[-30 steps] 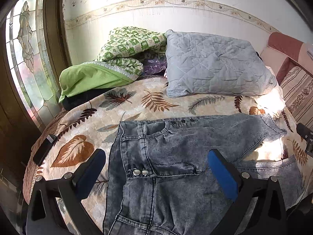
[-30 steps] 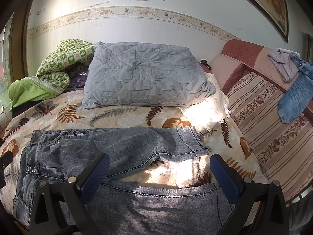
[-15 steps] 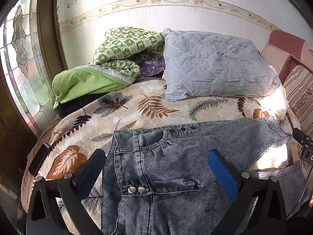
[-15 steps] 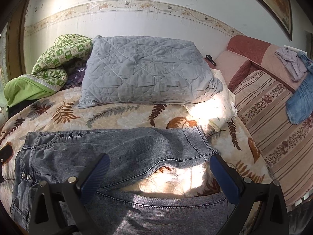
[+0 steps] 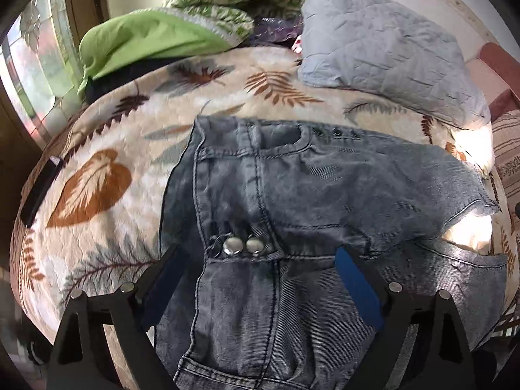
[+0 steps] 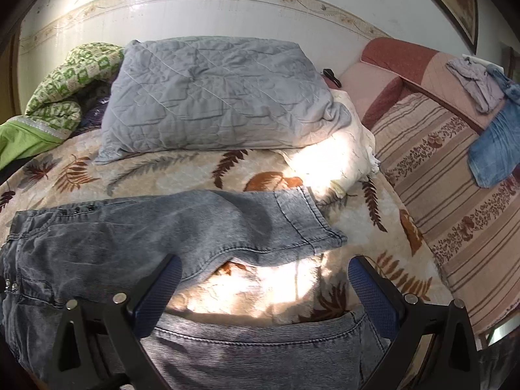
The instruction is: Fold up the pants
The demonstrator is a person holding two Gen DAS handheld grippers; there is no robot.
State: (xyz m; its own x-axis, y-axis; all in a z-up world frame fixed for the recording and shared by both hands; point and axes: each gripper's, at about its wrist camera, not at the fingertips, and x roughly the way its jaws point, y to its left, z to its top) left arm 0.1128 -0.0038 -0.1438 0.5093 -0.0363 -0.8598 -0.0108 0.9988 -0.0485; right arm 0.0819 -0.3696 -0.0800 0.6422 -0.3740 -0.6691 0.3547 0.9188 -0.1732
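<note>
The pants (image 5: 292, 201) lie spread on the bedspread (image 5: 107, 149), grey washed denim, waist to the left and legs running right; in the right wrist view the pants (image 6: 136, 237) show one leg laid flat across the middle, its hem ending right of centre, and the other leg lies nearer, along the bottom edge, with a sunlit strip of bedspread (image 6: 260, 286) between the two; two metal buttons (image 5: 240, 246) sit side by side at the waistband, just beyond the left gripper (image 5: 260, 279).

The left gripper hovers over the waist end, jaws wide, blue pads on either side of the fly, gripping nothing; whether the tips touch the cloth I cannot tell; the right gripper (image 6: 263, 286) is likewise spread wide over the gap between the legs, the left pad over the far leg's lower edge, the right pad over bare bedspread, nothing between them.

Far behind the pants a grey pillow (image 6: 211, 94) rests against the wall; left of it a green blanket (image 5: 182, 26) is bundled up; a dark flat thing (image 5: 39, 191) lies at the bedspread's left edge; right of the bed stands a striped sofa (image 6: 448, 201) with blue cloth (image 6: 497, 149) draped over its back.
</note>
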